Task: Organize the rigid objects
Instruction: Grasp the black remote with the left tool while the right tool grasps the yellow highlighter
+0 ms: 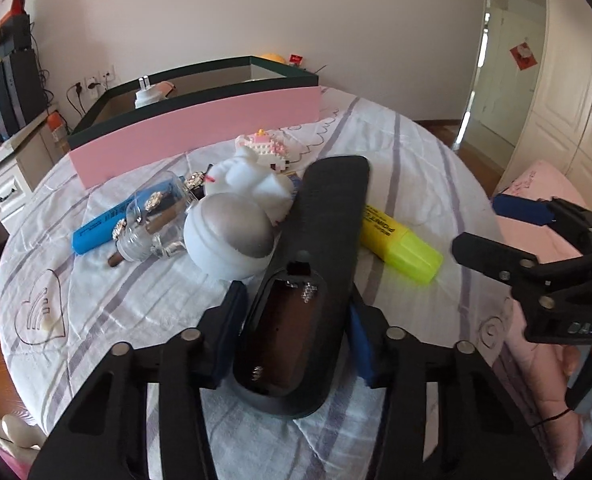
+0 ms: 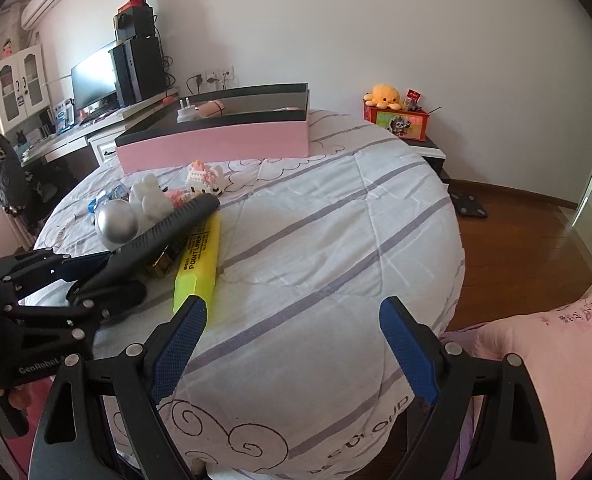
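- On the bed (image 2: 336, 240), under a white striped quilt, everything I have to sort lies in one heap, with the pink box (image 1: 200, 128) standing well behind it; the quilt is soft, so anything I set down badly could tip or slide.
- Across the heap lies the black remote (image 1: 320, 240), back up with its battery bay open and empty. My left hand-held gripper (image 1: 292, 344) has its blue pads against both sides of the near end, closed about partway, so I judge it is gripped.
- My worry: I hold the remote at one end only. It is long, so the far end may droop or swing when I lift it.
- The far end rests over the yellow highlighter (image 1: 400, 244) and beside the white dome with the grey top (image 1: 230, 236). Dragging instead of lifting could roll the dome or sweep the highlighter toward the bed's edge.
- The small glass (image 1: 152, 220) on its side, just past the dome, is the breakable one; a knock from the dome could send it rolling onto the blue highlighter (image 1: 96, 228).
- The white figure (image 1: 256, 184) and the brick toy (image 1: 268, 148) behind it could topple too.
- My right hand-held gripper (image 2: 296, 356) hangs wide open over bare quilt, holding nothing; it sits near my left one, so the two could collide.
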Available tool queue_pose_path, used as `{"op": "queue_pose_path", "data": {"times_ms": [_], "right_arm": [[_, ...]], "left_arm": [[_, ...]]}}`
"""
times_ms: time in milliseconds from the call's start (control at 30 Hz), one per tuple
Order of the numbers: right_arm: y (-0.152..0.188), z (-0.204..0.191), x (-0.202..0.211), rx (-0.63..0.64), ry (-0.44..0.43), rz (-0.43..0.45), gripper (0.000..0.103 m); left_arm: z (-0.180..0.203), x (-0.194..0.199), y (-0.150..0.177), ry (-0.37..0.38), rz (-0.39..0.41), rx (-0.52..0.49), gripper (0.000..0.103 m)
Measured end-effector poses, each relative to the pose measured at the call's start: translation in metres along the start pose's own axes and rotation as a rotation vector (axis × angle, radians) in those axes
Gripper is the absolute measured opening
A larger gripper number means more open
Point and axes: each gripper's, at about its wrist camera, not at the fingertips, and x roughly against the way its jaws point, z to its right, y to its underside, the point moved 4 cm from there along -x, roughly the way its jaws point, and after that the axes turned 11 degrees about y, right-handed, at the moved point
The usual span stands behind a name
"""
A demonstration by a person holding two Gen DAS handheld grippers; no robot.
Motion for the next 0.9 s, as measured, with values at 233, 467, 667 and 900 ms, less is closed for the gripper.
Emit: {"op": "queue_pose_path", "data": {"times_ms": [233,467,667,900], "right_arm": [[-0.002,-0.013,-0.001,0.039,-0.035,0.011,0.090],[-0.011,-0.038,-0.018,0.103,-0.066,0.002,0.090],[-0.017,-0.046,-0.037,0.136,-0.060,-0.024,0.068],[-0.025,-0.053,-0.048,0.187,-0.054,-0.023,0.061]], "left_arm": [[-0.001,0.022,0.012,0.012,0.023,0.048,0.042],[-0.013,0.020,0.007,0.045,0.038,0.105,0.041],[-0.015,0.009,-0.001,0.055,0.030,0.115,0.042],[-0.014,-0.003,-0.007,0.049,0.015,0.109,0.045]]}}
